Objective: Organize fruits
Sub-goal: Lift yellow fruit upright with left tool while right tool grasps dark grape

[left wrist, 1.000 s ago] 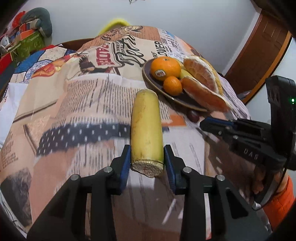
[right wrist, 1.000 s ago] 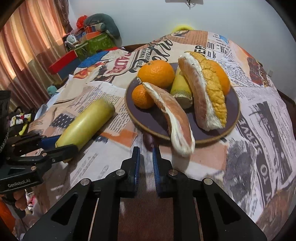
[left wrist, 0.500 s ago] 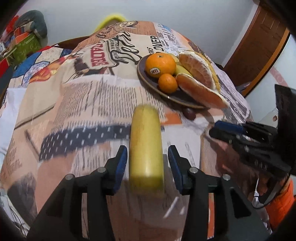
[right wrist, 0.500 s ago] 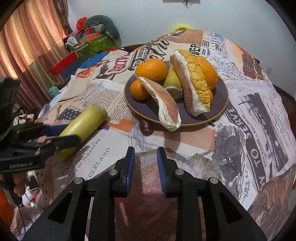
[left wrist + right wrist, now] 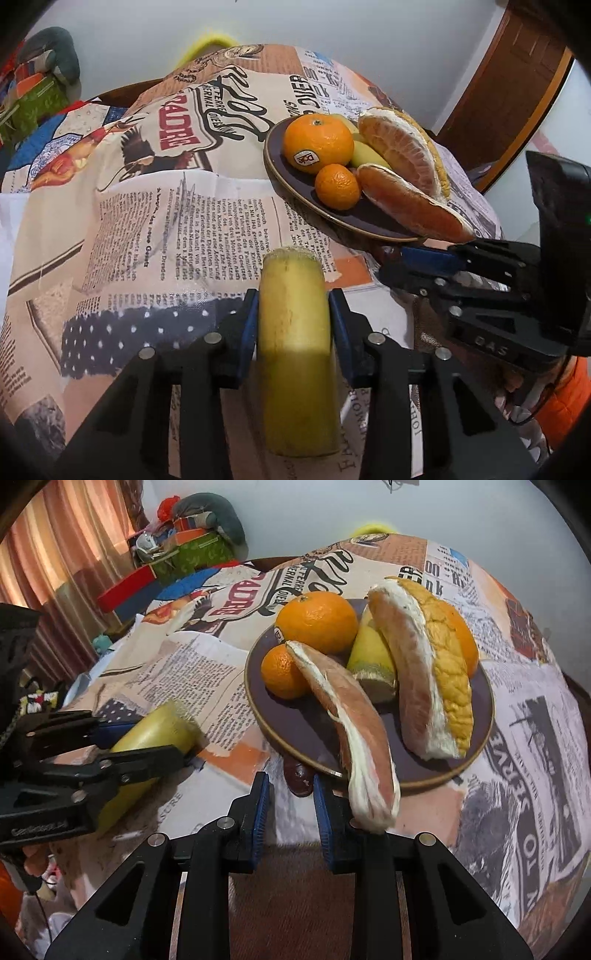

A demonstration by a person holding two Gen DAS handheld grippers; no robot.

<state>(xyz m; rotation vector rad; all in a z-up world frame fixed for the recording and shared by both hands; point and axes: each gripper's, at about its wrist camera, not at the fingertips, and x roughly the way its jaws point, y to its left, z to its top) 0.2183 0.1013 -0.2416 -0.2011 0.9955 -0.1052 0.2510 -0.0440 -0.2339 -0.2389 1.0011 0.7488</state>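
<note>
Left gripper [image 5: 293, 314] is closing its jaws on the yellow stalk piece [image 5: 291, 273], and the blue pads are pressing against both of its sides. Compared with 1 second ago, this gripper is sitting further along the stalk: then it was pinching only the near cut end, now the near end is reaching back past the fingers while the far fibrous end is pointing towards the plate [image 5: 295, 192]. The stalk is lying on the newspaper-print tablecloth [image 5: 147, 221], near the plate but not yet on it. That deeper hold is probably giving a steadier grip for carrying it over.

Right gripper [image 5: 290, 786] is also changing. Its jaws, together 1 second ago, are now standing apart, and they are coming up to a small dark red fruit [image 5: 298, 779] lying on the cloth just under the plate's near rim. The fruit is sitting at the fingertips, and the pads do not seem to be touching it yet, though the angle is poor. So 2 loose items are now being lined up for collection at once.

On the plate, 5 pieces are already resting: 1 large orange [image 5: 317, 622] with a sticker, 1 small mandarin [image 5: 280, 672] touching it, a second stalk piece [image 5: 371, 657] in the middle, and 2 peeled pomelo wedges. The far wedge [image 5: 424, 672] is leaning over the stalk piece, while the near wedge [image 5: 351, 731] is overhanging the rim.
</note>
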